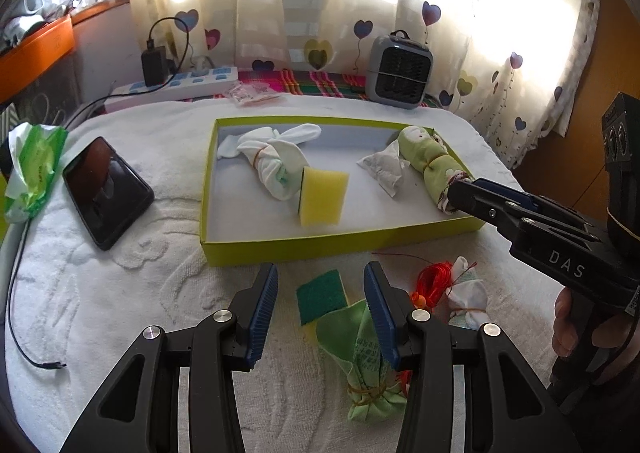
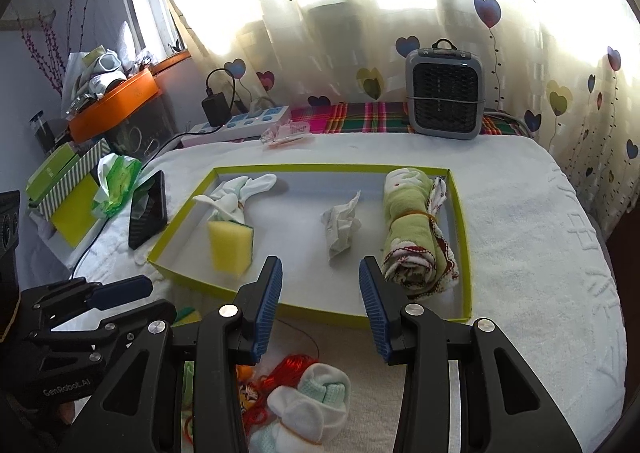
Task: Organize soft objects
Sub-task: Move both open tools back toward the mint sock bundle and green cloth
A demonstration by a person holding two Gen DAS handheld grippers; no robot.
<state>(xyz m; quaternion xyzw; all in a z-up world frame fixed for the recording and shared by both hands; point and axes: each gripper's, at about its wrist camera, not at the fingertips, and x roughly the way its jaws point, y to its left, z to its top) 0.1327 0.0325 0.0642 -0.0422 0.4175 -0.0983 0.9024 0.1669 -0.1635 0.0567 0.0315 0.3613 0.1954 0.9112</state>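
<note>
Both grippers are seen empty, jaws apart, nothing clamped. The left gripper [image 1: 320, 317] is held above the loose items on the white towel [image 1: 120, 293] in front of the box: a green scouring pad [image 1: 320, 295], a green cloth bundle [image 1: 366, 365] tied with a rubber band, red cord [image 1: 432, 281] and a small white sock bundle [image 1: 468, 297]. The green bundle lies beneath the right-hand jaw, untouched; probably the next pick.

The right gripper [image 2: 320, 309] is held over the near edge of the yellow-green box [image 2: 320, 312], jaws open beside the rolled green towel [image 2: 412, 229], not touching it.

Already placed in the box: the white sock bundle [image 2: 236, 193], the yellow sponge [image 2: 230, 247], the crumpled tissue [image 2: 340, 225] and the rolled towel, spread apart, likely so each can be gripped separately. Judged roughly half done; four soft items are left outside.
</note>
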